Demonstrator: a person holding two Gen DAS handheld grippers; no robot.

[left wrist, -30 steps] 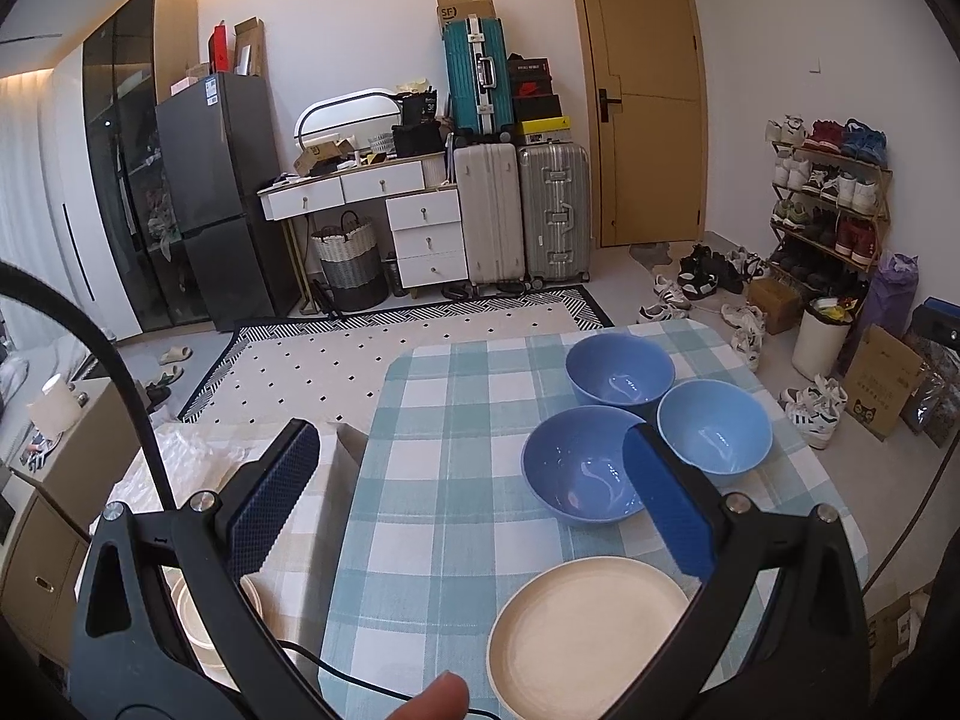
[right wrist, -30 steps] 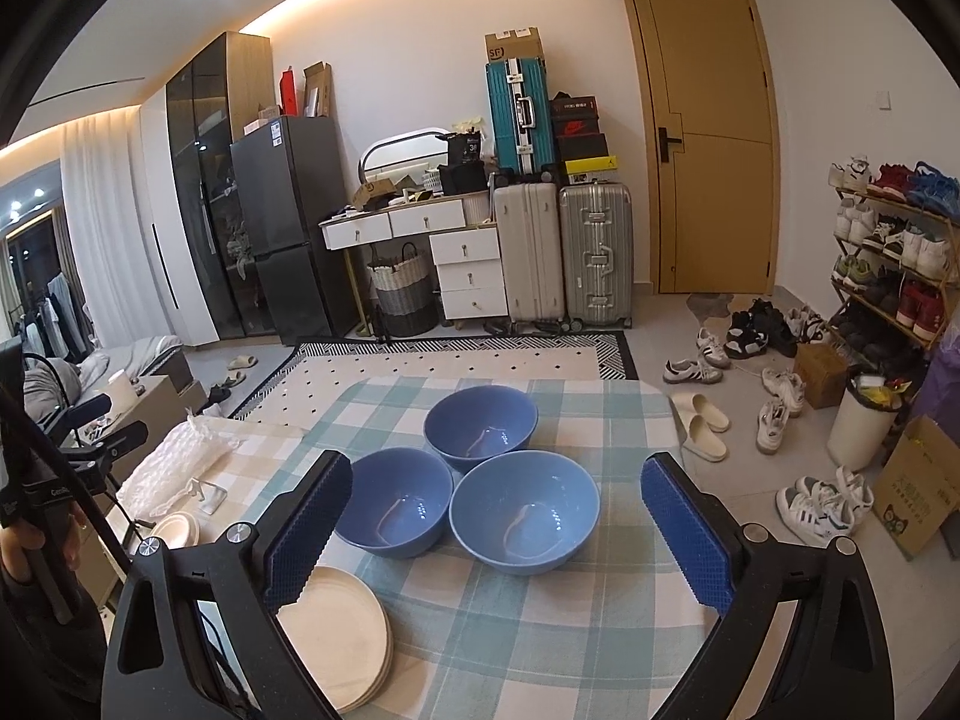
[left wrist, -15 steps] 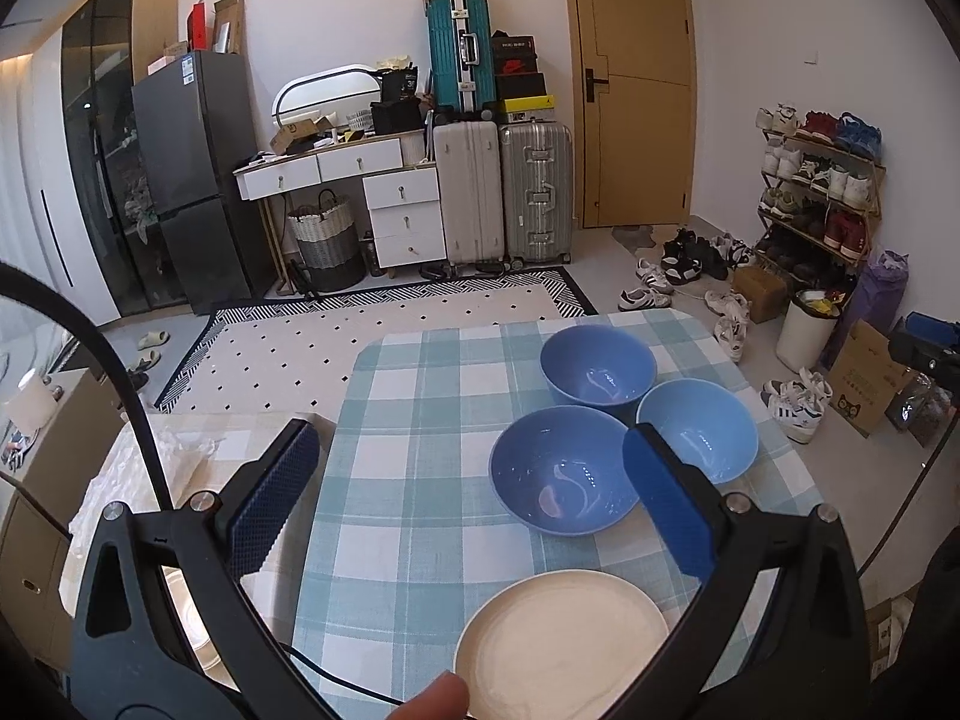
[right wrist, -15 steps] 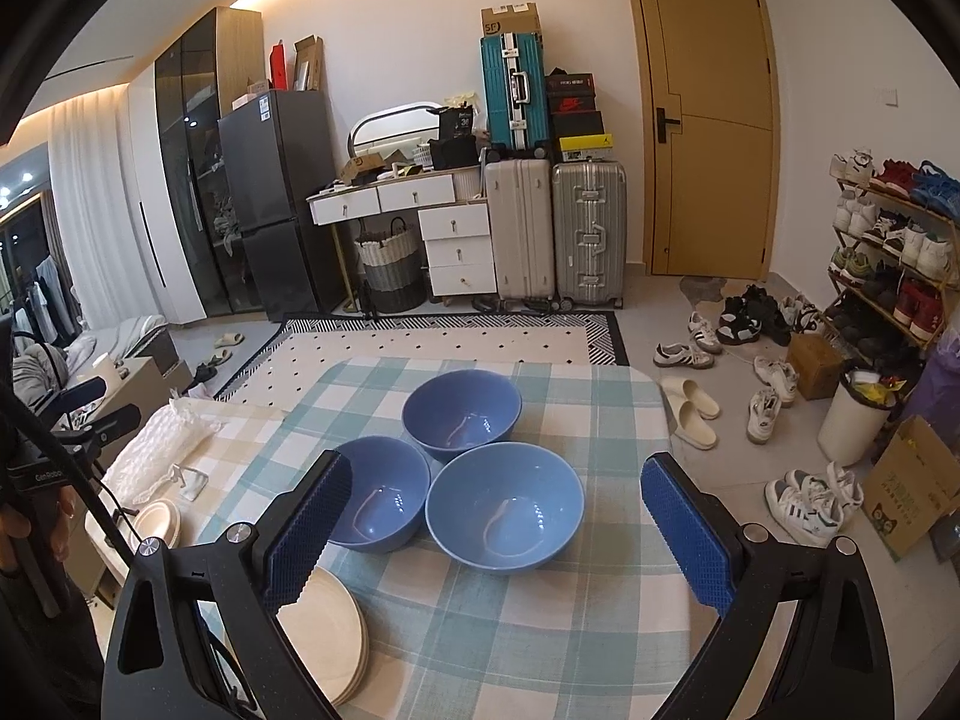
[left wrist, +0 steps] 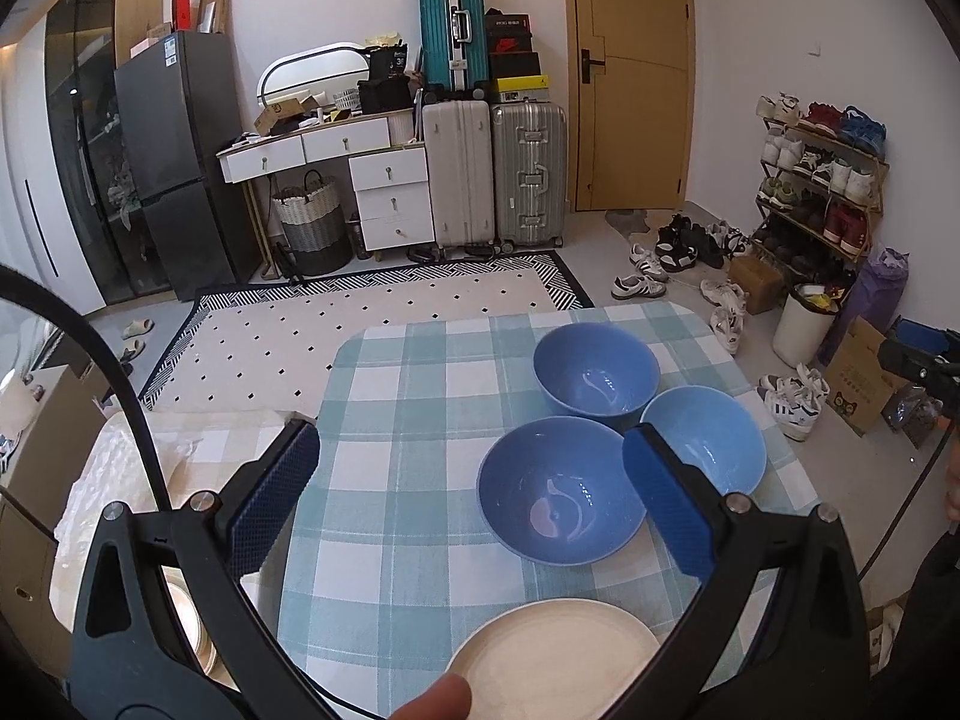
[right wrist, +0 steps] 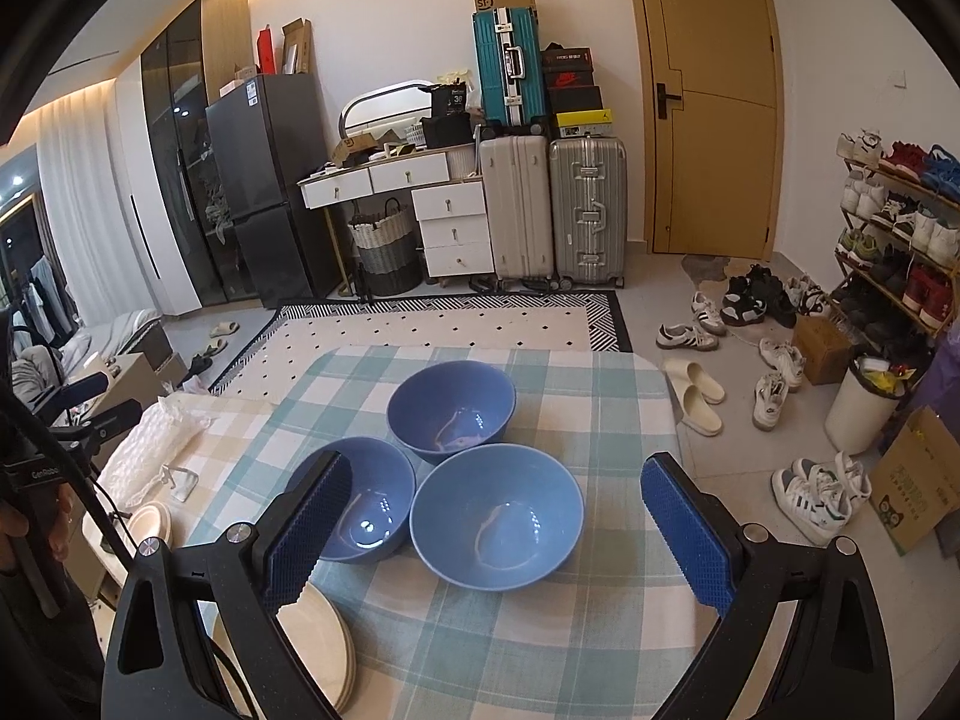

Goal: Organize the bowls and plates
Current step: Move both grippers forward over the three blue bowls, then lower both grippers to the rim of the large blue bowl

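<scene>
I hold both claws spread and empty. Three round blue ceramic bowls [right wrist: 497, 516] cluster mid-surface, dead ahead of my right claw [right wrist: 498, 534], which sits nearer than my left claw [left wrist: 462, 498].

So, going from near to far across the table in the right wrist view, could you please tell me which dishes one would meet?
Cream plates → right-hand blue bowl → far blue bowl. The left-hand bowl sits about level with the right-hand one, so I leave it unplaced.
</scene>
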